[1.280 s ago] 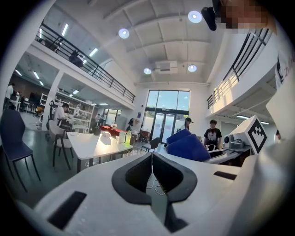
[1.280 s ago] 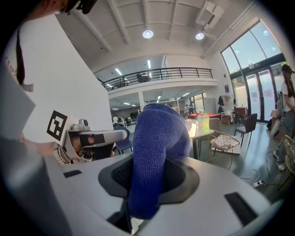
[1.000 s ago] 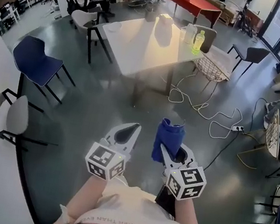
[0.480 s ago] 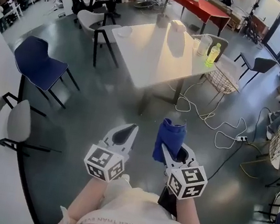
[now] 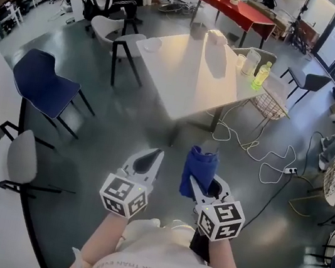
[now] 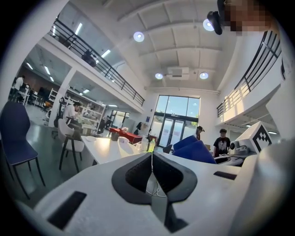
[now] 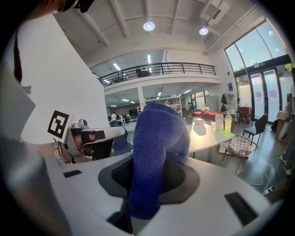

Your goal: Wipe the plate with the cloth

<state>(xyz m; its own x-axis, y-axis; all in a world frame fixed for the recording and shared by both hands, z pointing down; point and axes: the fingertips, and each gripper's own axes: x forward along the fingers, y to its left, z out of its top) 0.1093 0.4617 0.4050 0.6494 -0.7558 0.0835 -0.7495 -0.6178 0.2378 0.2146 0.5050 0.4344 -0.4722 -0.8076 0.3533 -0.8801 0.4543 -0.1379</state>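
Blue cloth (image 5: 200, 165) is pinched only at its lower part, and most of it bulges up above the jaws. If the grip eases on the way to the table, it could slide out and land on the floor. White table (image 5: 188, 89) stands well apart from both grippers, so the wipe has not begun. A small white dish near the table's far left corner is probably the plate (image 5: 152, 43), though it's too small to be sure. It sits close to the edge beside a grey chair (image 5: 120, 41), so a hard one-handed wipe could push it off. Loose white cables (image 5: 242, 143) on the floor by the table's right side are a trip risk.

Right gripper (image 5: 196, 183) is clamped on the cloth, with fabric filling the gap between its pads. Left gripper (image 5: 155, 153) has its jaws fully together and holds nothing, touching nothing. It would need to open before it could steady the plate.
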